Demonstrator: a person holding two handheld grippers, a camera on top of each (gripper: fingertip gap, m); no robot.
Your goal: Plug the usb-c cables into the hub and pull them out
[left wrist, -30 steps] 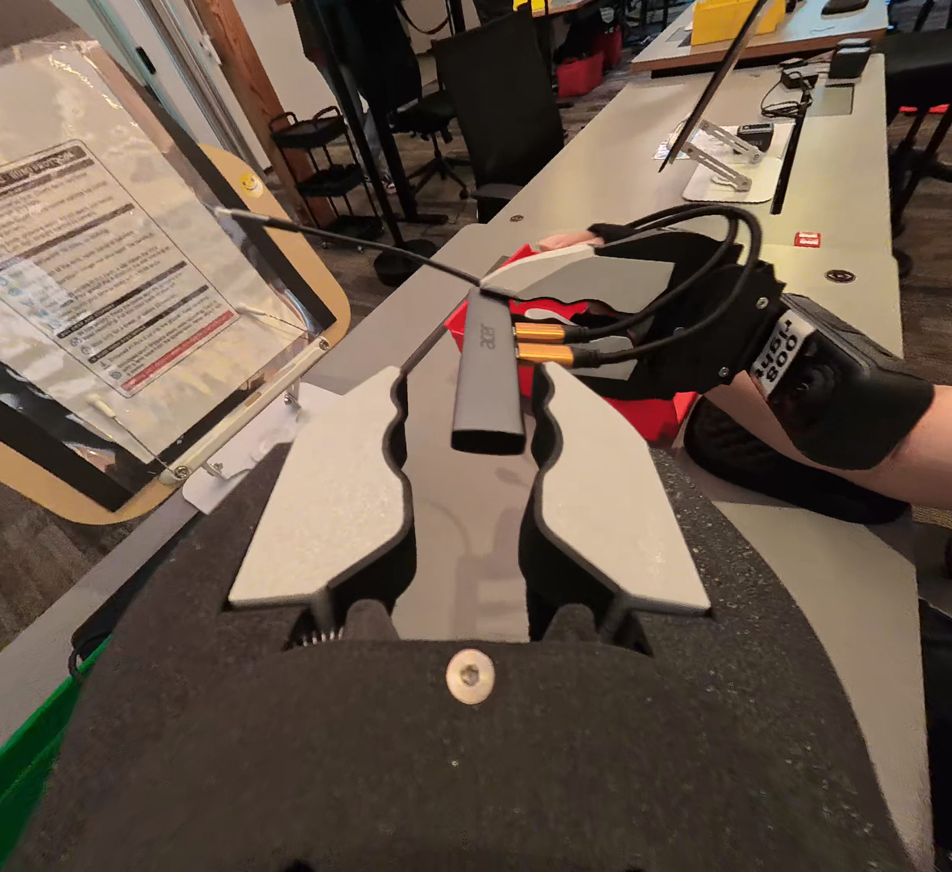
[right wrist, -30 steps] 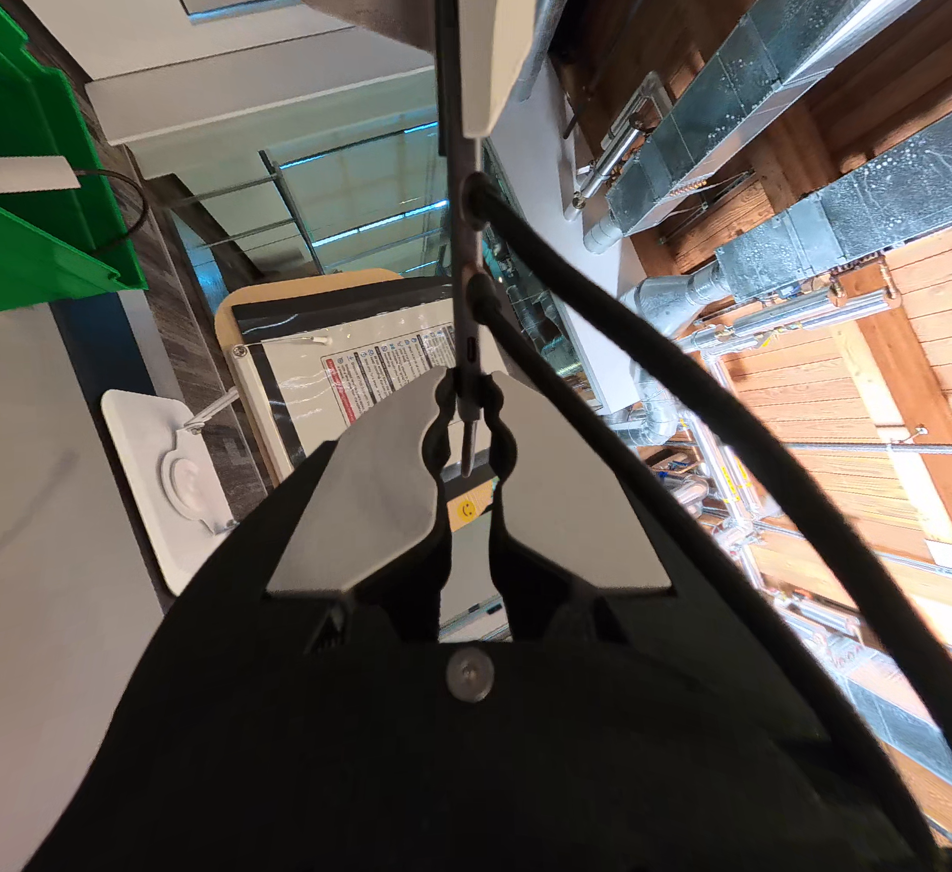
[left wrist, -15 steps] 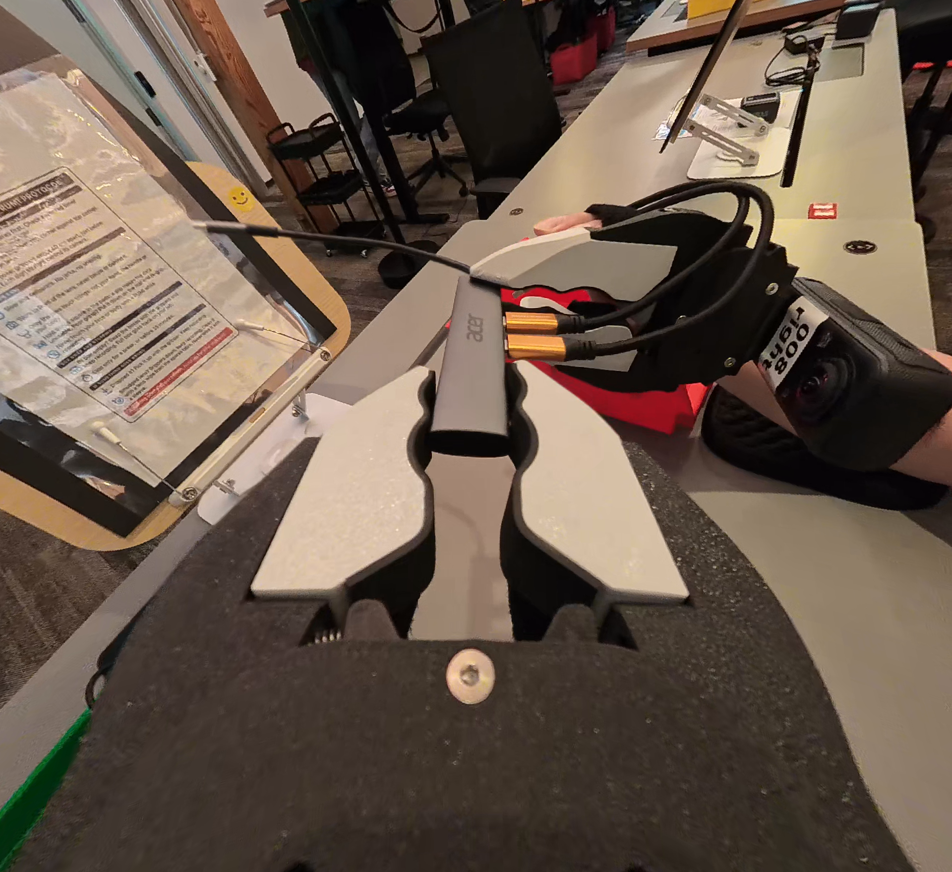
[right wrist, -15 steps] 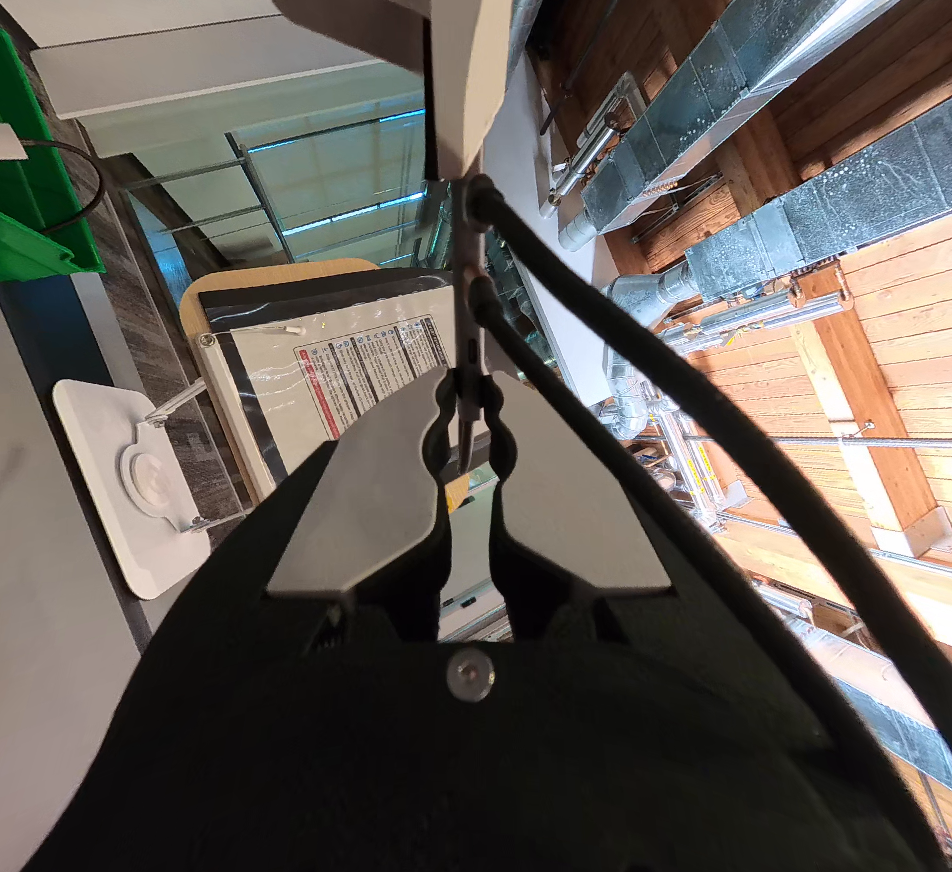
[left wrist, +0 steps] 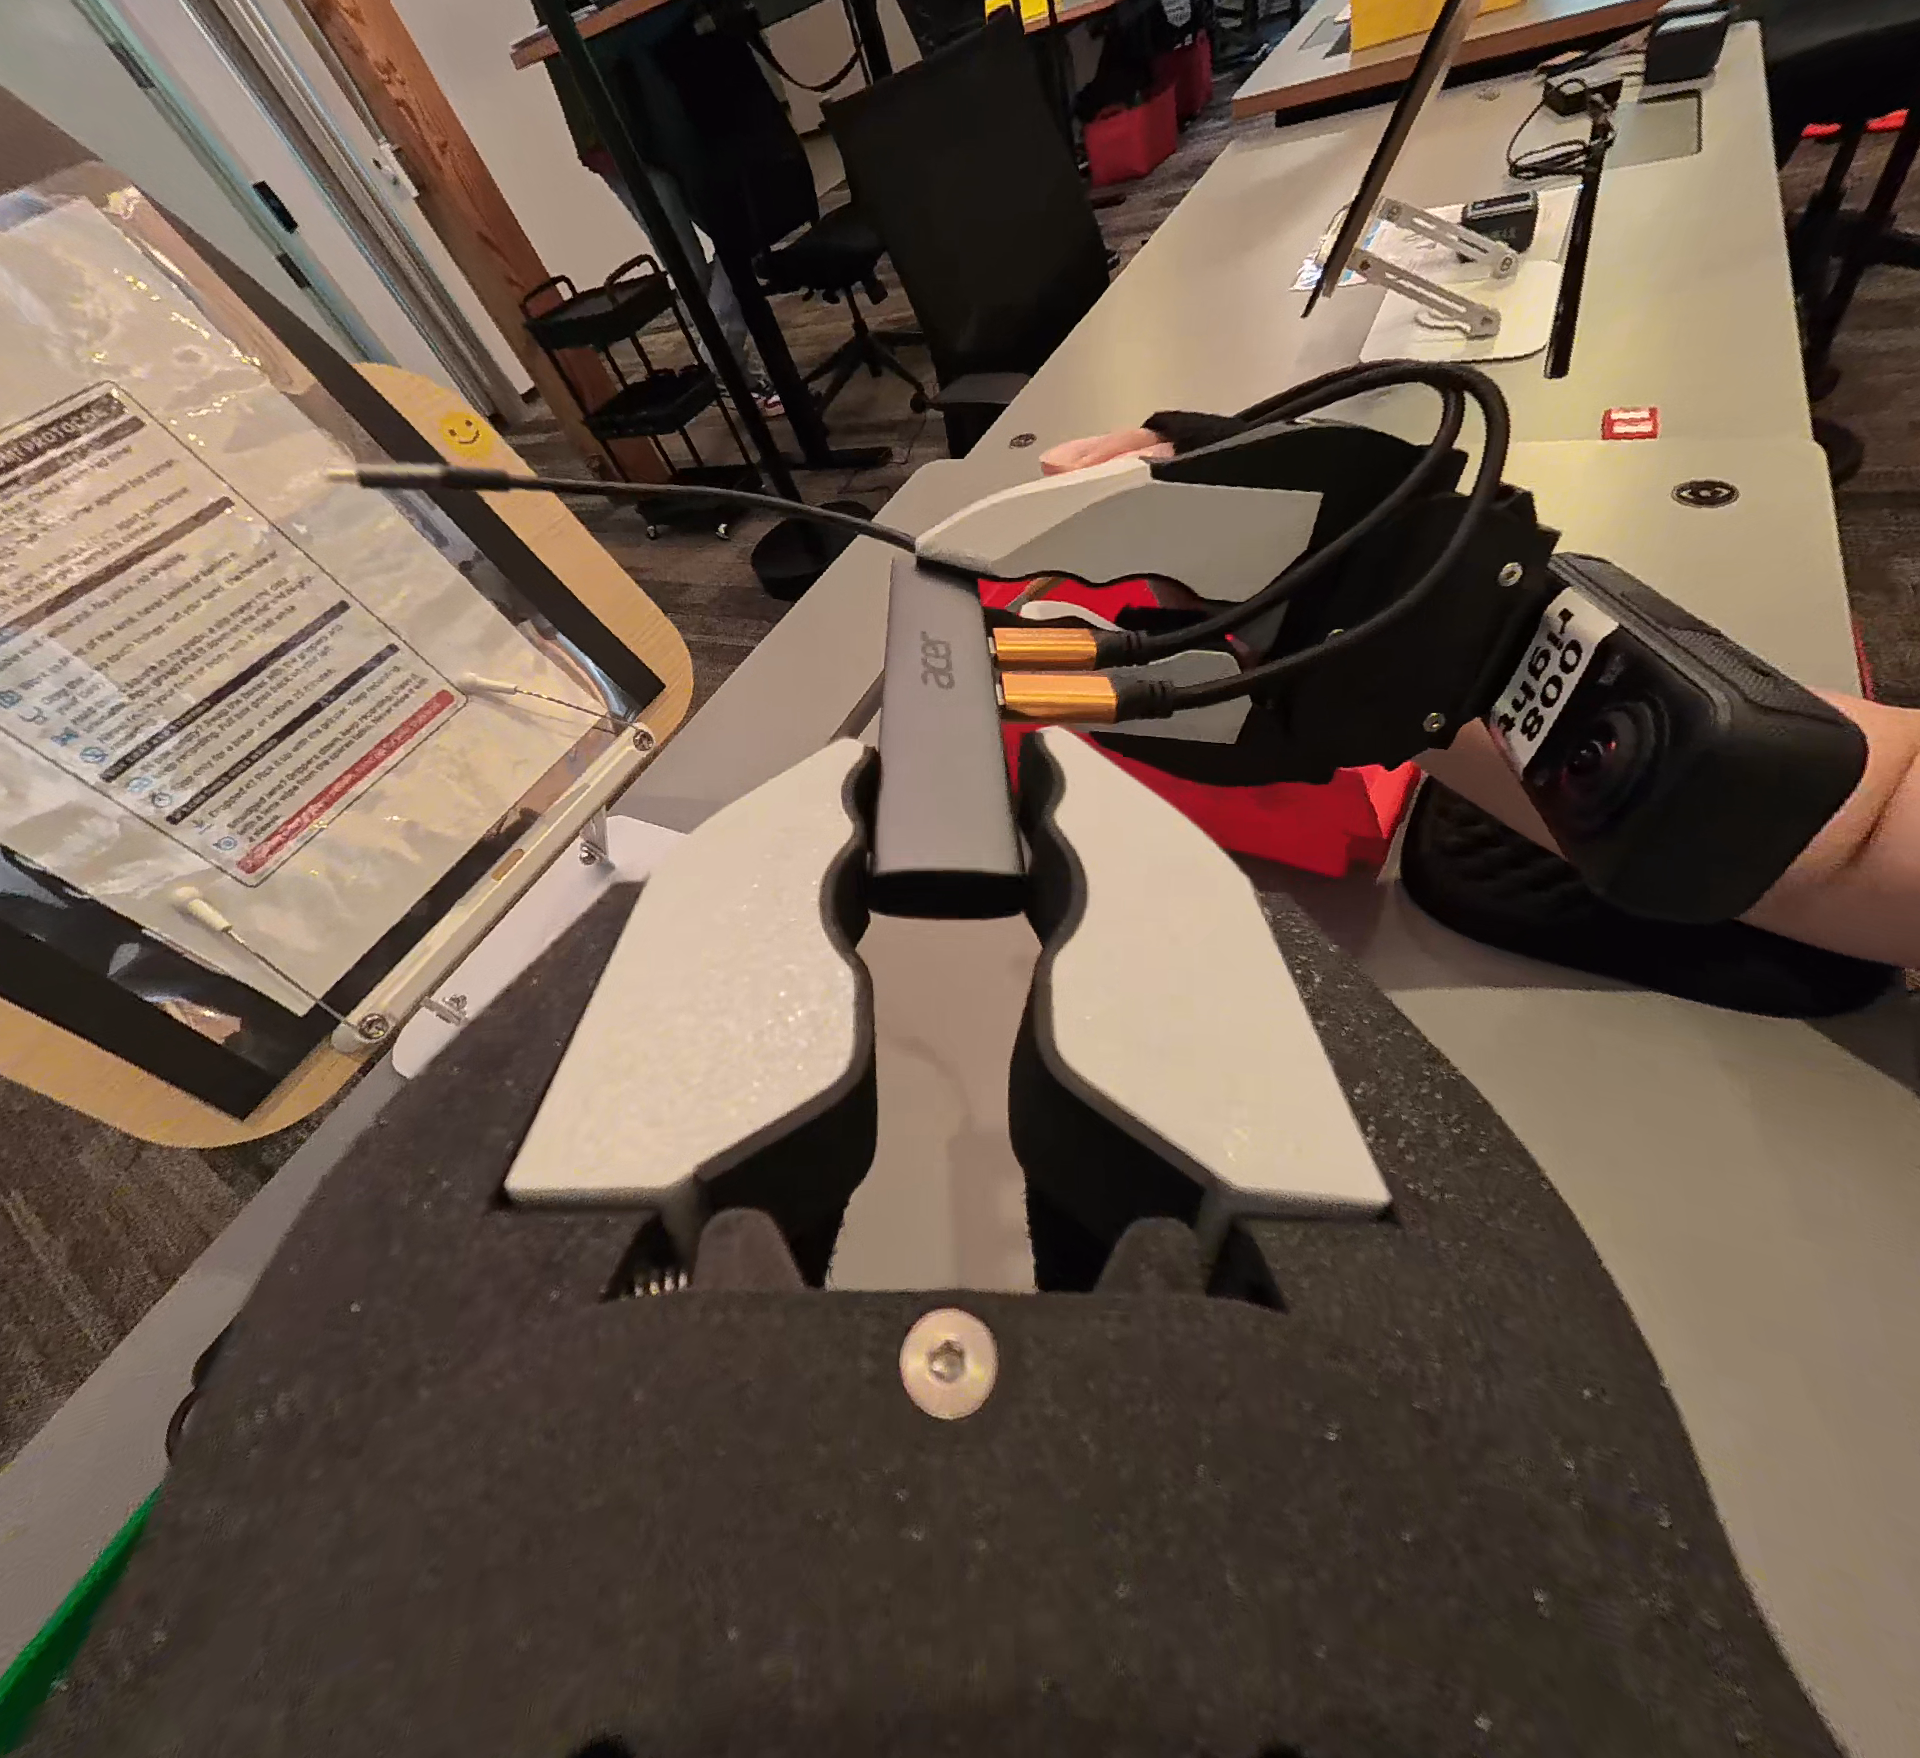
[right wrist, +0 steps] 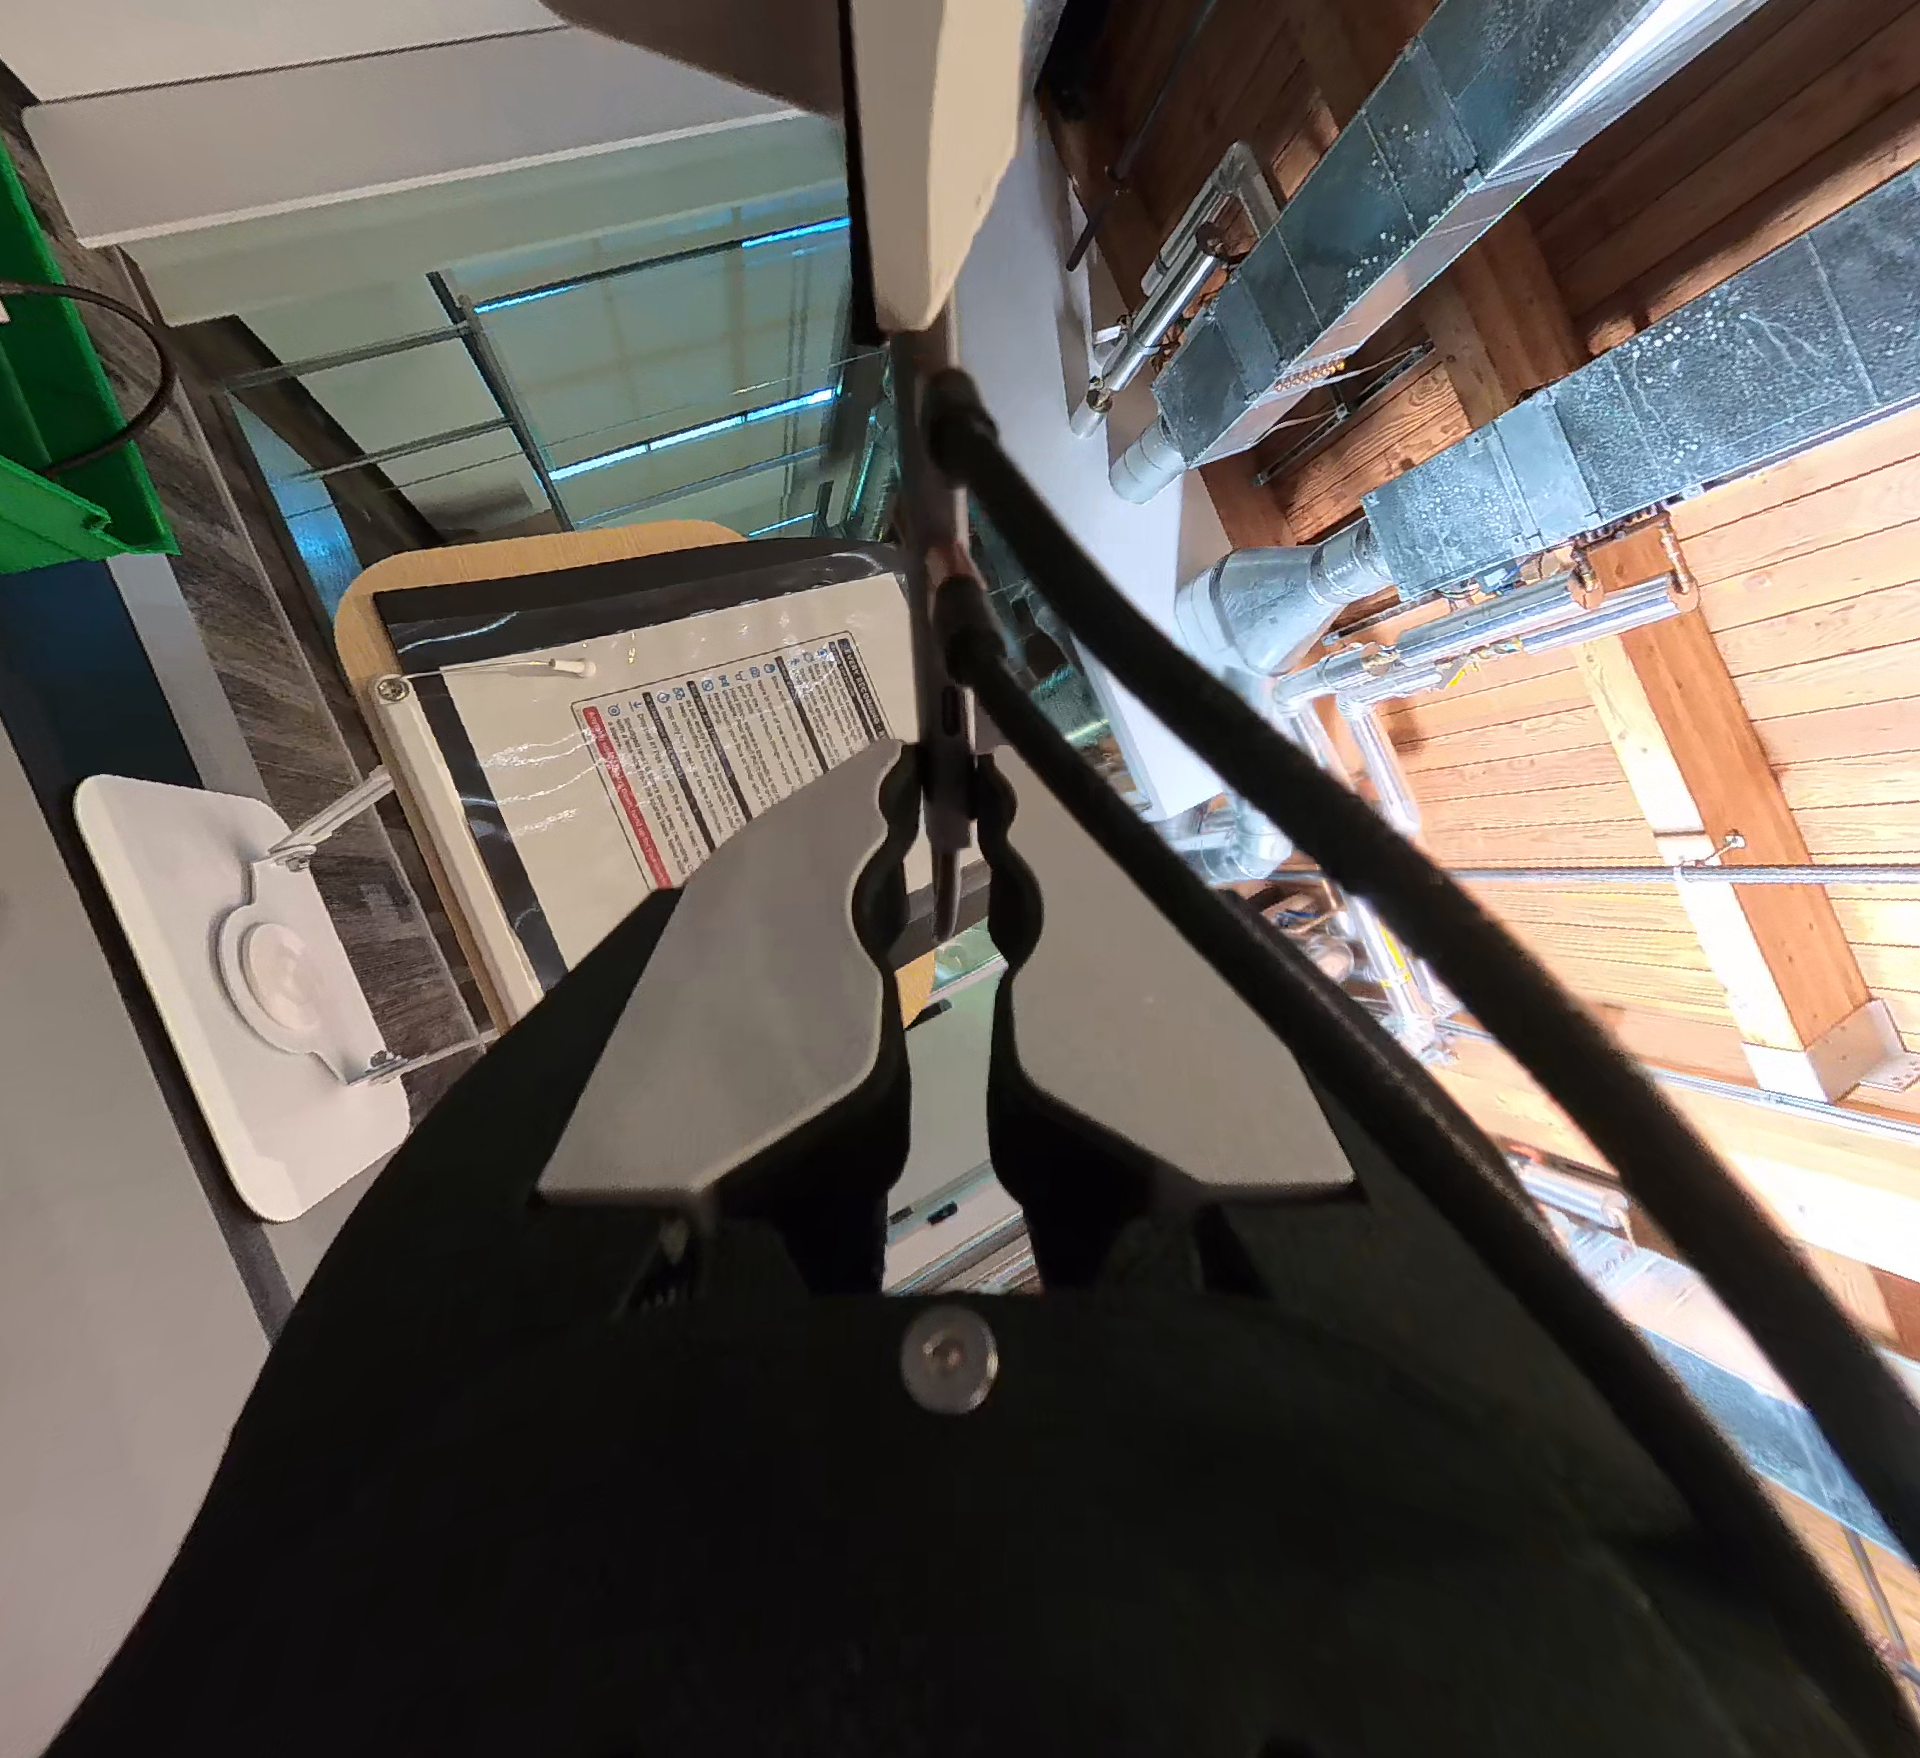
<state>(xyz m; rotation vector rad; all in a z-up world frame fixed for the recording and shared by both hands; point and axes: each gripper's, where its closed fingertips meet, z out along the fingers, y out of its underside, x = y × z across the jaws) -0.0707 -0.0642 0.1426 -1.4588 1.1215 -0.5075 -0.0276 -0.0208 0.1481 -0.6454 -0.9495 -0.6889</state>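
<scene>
A dark grey hub (left wrist: 935,669) is held in the air between both grippers. My left gripper (left wrist: 940,809) is shut on its near end. My right gripper (left wrist: 997,581) comes in from the right and is shut on its far end. Two black usb-c cables with gold plugs (left wrist: 1044,646) (left wrist: 1060,696) sit in the hub's right side and loop back over the right gripper. The hub's own thin lead (left wrist: 623,493) sticks out to the left. In the right wrist view the hub (right wrist: 943,773) shows edge-on between my right gripper's (right wrist: 943,815) fingers, and both cables (right wrist: 1195,669) run off it.
A clear sign stand (left wrist: 260,669) with a printed sheet stands at the table's left edge. A red bin (left wrist: 1247,815) lies under the grippers, and a black pad (left wrist: 1558,898) under the person's wrist. A green bin (right wrist: 62,420) is off the near left. The grey table (left wrist: 1610,1189) runs on ahead. About 7 centimeters separates my left fingertips from my right.
My left gripper moved forward around the hub's near end and closed on it. The right gripper kept its hold on the far end, and both cables stayed plugged in.
</scene>
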